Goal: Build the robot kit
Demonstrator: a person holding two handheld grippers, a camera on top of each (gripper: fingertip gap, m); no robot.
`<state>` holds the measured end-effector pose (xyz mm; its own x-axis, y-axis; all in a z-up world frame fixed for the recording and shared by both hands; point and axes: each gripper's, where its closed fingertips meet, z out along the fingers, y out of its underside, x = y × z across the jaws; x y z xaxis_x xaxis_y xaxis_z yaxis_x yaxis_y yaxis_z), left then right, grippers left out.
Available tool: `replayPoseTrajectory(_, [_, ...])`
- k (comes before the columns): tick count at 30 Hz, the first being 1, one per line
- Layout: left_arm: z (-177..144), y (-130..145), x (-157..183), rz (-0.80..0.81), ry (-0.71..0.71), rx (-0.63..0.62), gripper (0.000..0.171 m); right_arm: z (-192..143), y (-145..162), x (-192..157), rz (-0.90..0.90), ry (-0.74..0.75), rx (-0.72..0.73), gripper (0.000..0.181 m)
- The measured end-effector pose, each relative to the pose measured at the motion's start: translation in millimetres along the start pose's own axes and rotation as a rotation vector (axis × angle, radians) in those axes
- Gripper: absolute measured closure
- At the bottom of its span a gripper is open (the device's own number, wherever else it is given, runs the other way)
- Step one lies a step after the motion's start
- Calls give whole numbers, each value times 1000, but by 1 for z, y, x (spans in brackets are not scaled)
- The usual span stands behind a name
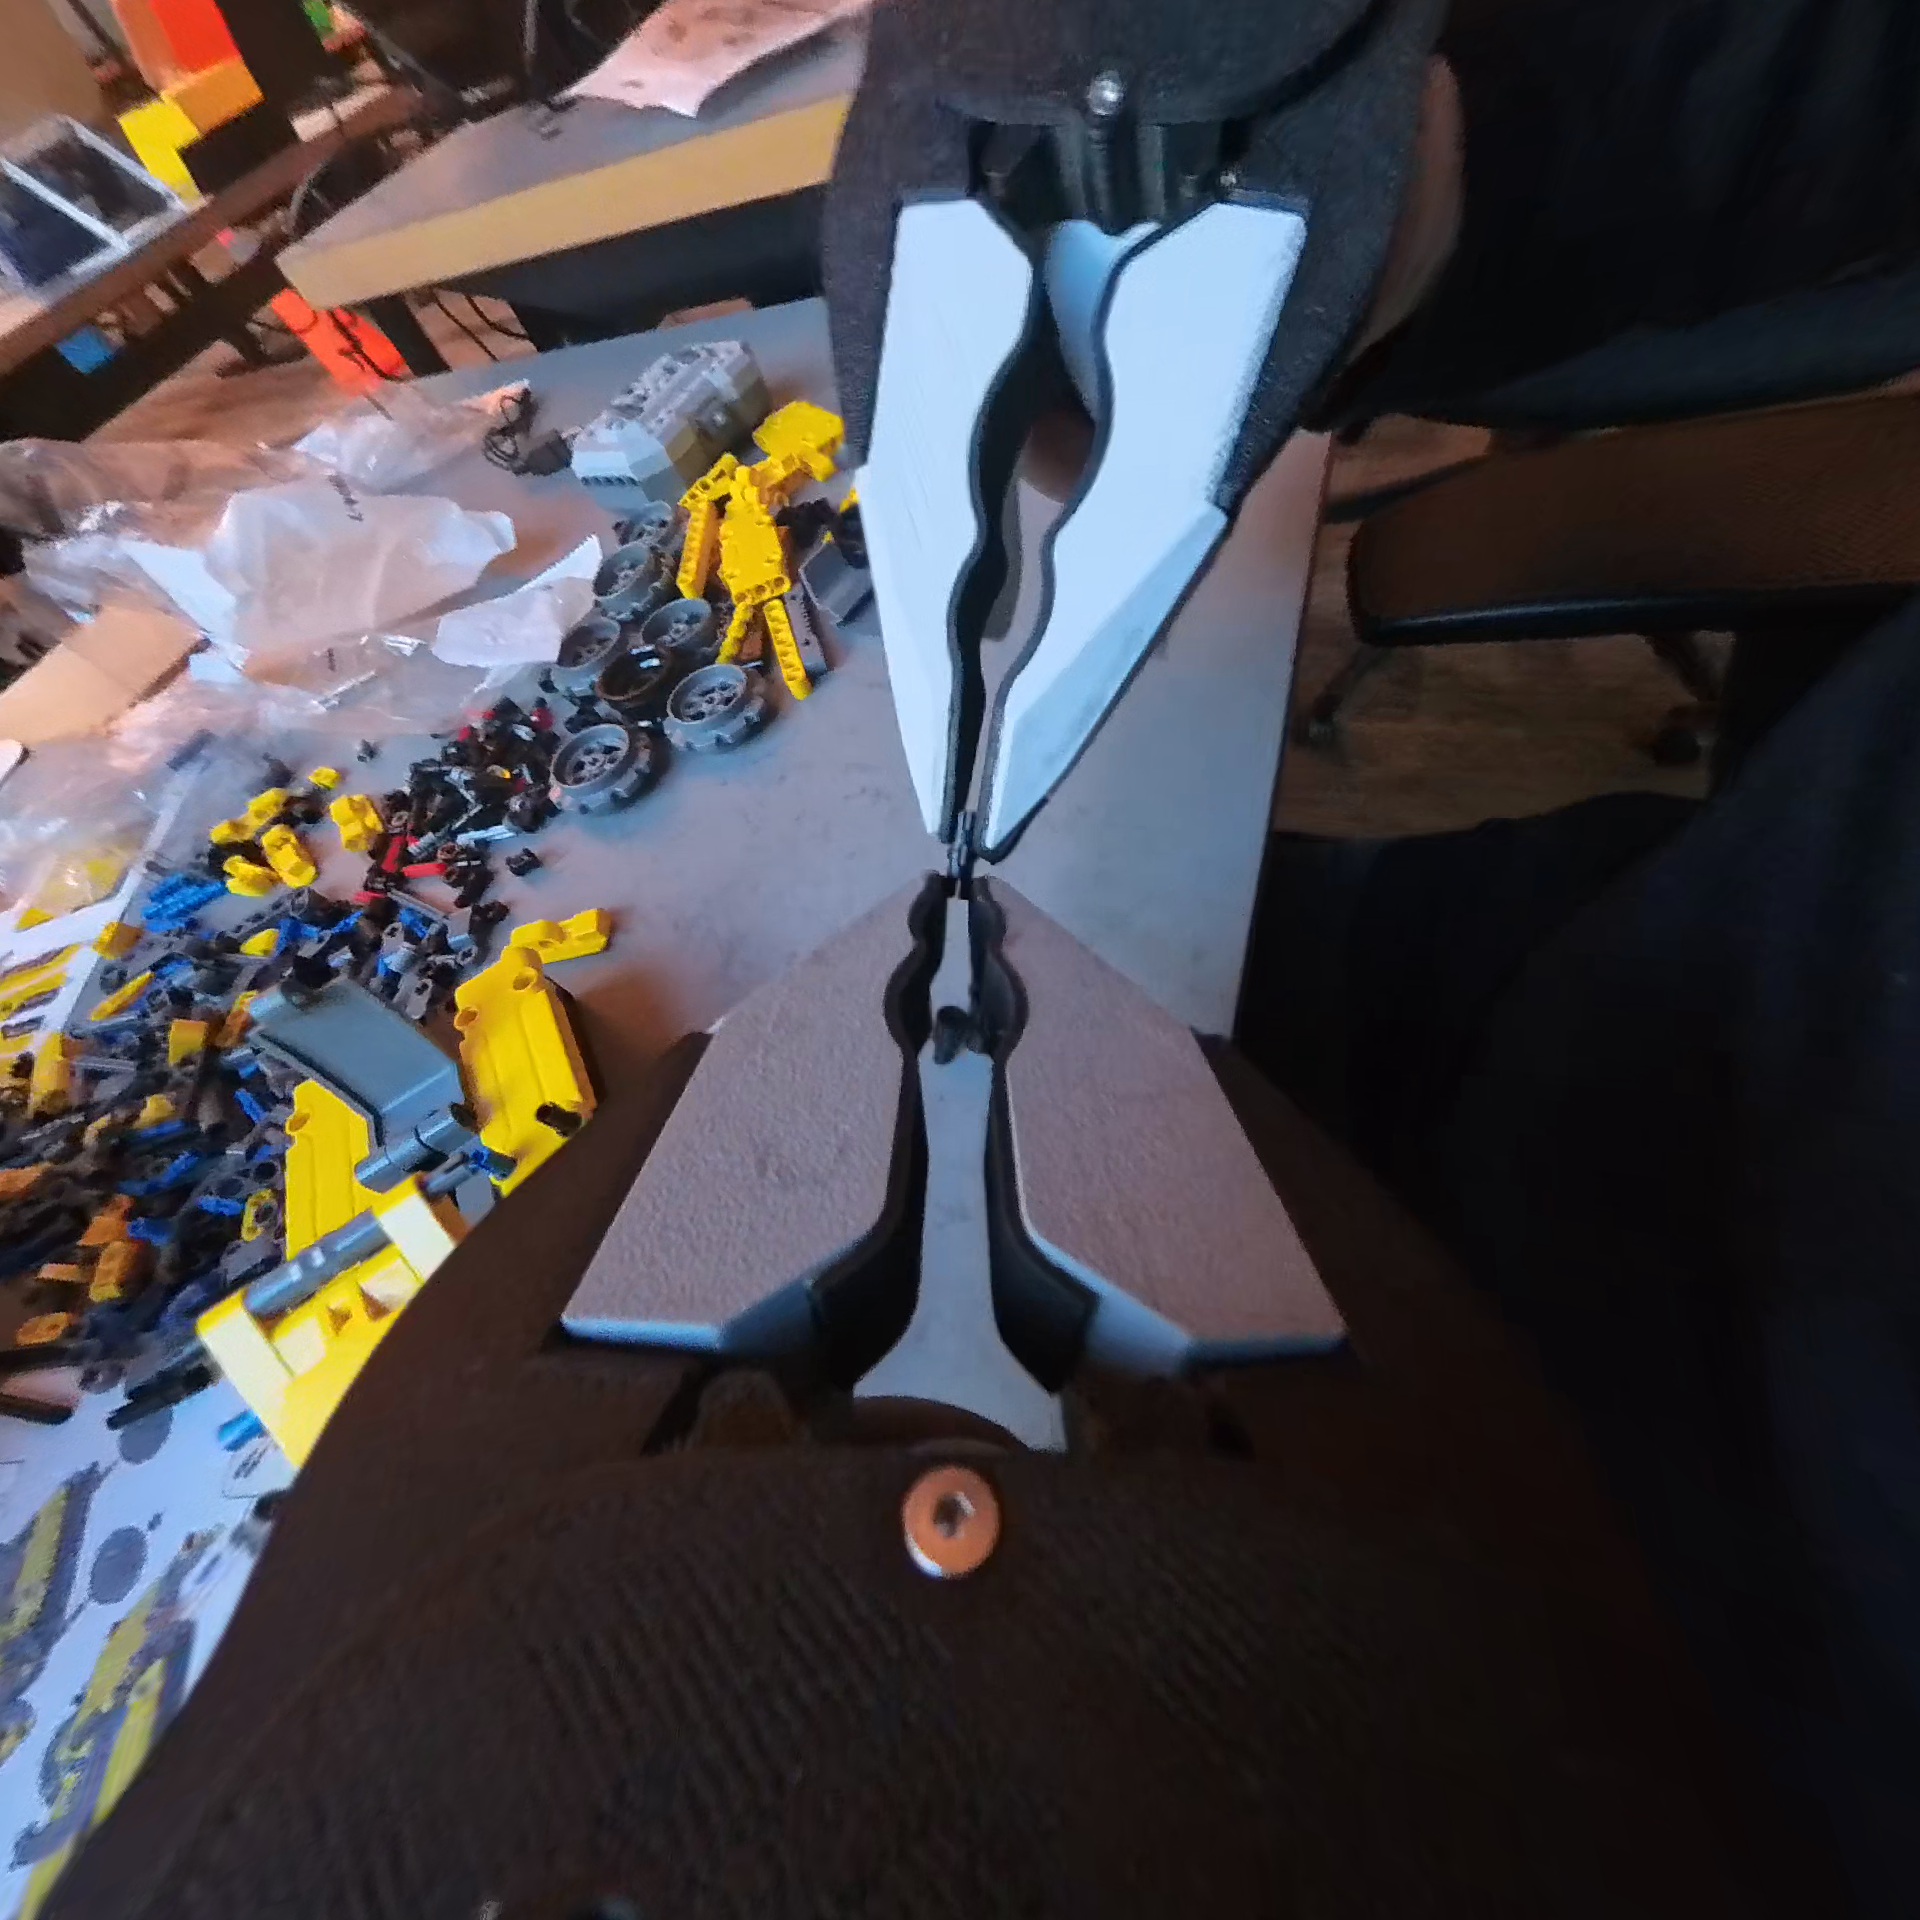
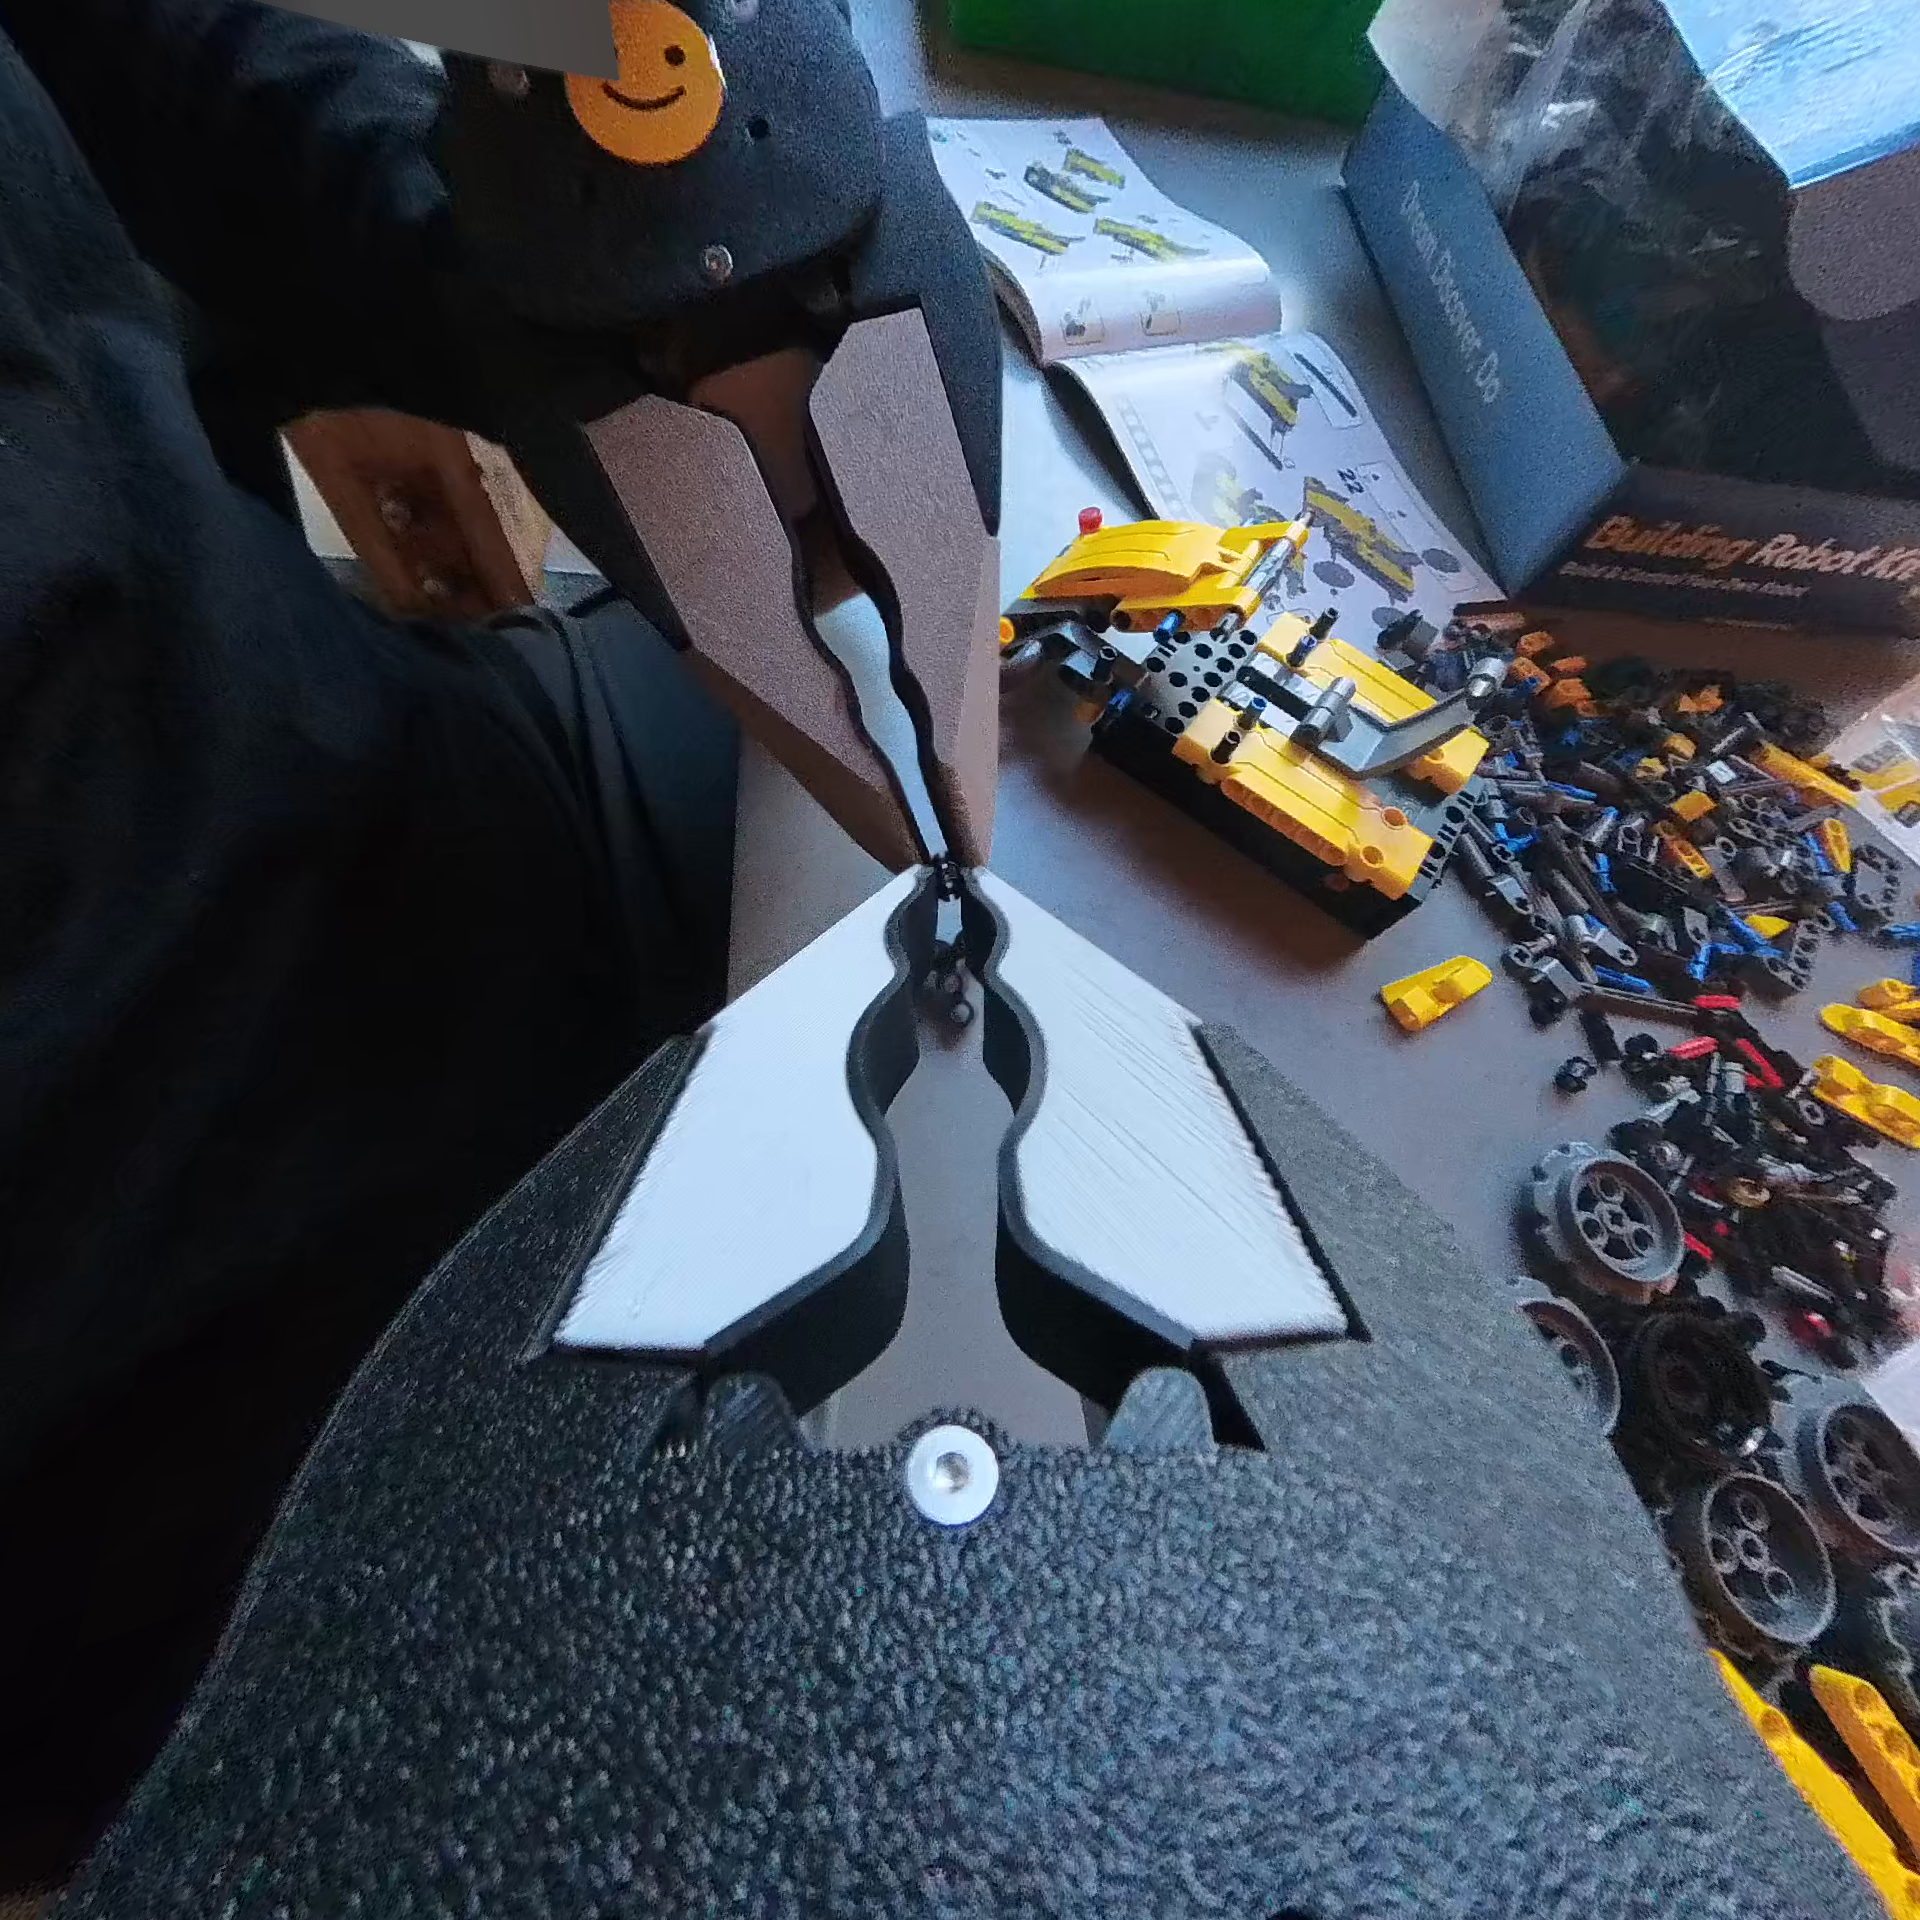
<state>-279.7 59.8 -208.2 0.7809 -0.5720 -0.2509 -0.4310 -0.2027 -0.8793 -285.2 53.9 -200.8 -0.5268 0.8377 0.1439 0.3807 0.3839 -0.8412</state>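
Note:
My left gripper [image 1: 956, 894], with brown-toned fingers, and my right gripper [image 2: 948, 883], with white fingers, meet tip to tip above the grey table [image 1: 790, 831] near its edge. Both are shut. A small black connector part [image 1: 951, 1023] sits pinched between the left fingers and reaches up into the right gripper's tips [image 1: 966, 831]. In the right wrist view the same small black part [image 2: 951, 982] shows between the white fingers, with the left gripper [image 2: 940, 852] coming in from above. How the part divides between the two grips is hidden.
A pile of small black, blue and yellow building pieces [image 1: 312, 935] and grey wheels [image 1: 644, 644] lies left. A part-built yellow and black model [image 2: 1278, 748], an open instruction booklet [image 2: 1153, 312] and a dark box [image 2: 1538, 416] lie right. Plastic bags [image 1: 312, 561] and a chair [image 1: 1610, 540] are nearby.

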Motion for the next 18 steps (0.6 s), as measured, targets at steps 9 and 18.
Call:
replayPoseTrajectory(9, [1, 2, 4, 32, 25, 15, 171, 1, 1, -3, 32, -18, 19, 177])
replayPoseTrajectory(18, [2, -1, 6, 46, 13, 26, 171, -2, 2, -5, 81, -35, 46, 177])
